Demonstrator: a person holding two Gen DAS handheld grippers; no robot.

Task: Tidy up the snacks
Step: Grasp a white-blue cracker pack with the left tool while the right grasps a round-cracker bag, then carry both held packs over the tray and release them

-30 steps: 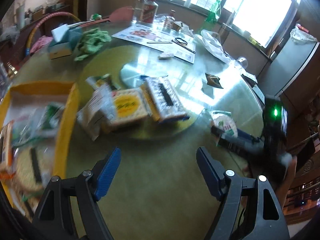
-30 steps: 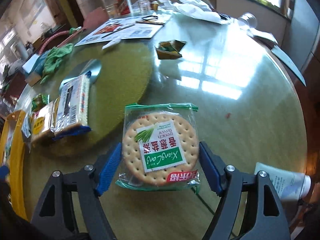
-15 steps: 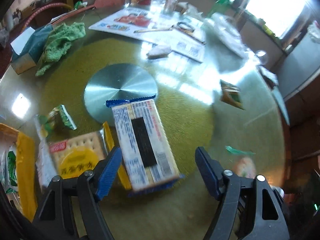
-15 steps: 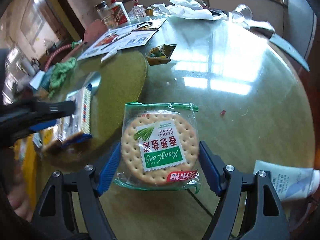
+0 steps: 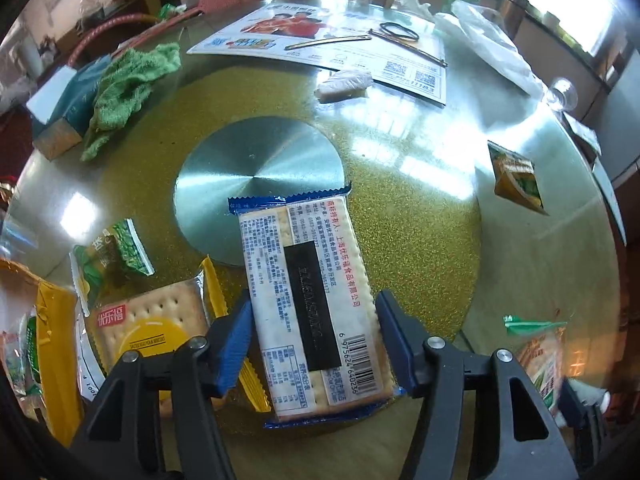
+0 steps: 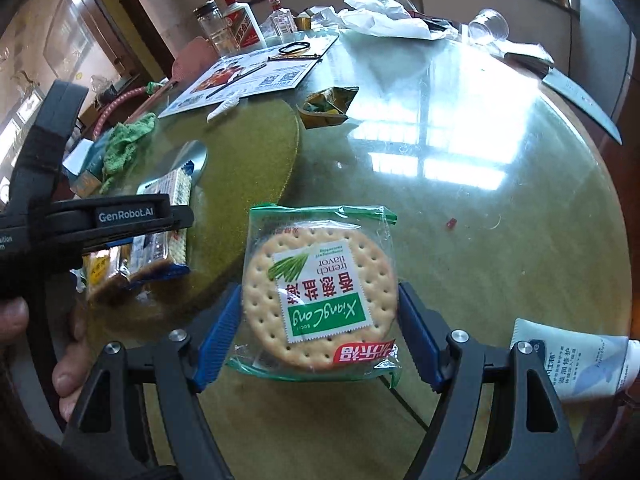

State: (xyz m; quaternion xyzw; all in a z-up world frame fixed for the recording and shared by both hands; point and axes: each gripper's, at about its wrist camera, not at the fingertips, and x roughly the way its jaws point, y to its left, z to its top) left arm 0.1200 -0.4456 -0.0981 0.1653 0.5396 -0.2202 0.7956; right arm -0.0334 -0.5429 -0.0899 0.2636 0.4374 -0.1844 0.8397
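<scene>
The left gripper [image 5: 314, 336] is straddling the blue-edged cracker pack [image 5: 308, 300], which is lying flat, partly over the silver disc [image 5: 256, 184] of the gold turntable [image 5: 400, 220]; its jaws have just been closing, the left pad is standing just clear of the wrapper, and contact at the right pad cannot be confirmed. The right gripper [image 6: 318, 336] is bracketing the round cracker pack [image 6: 320, 296] on the glass table [image 6: 500, 240], jaws wide, with pad contact unclear. A square cracker pack [image 5: 148, 328] is lying just beside the left gripper's left finger.
</scene>
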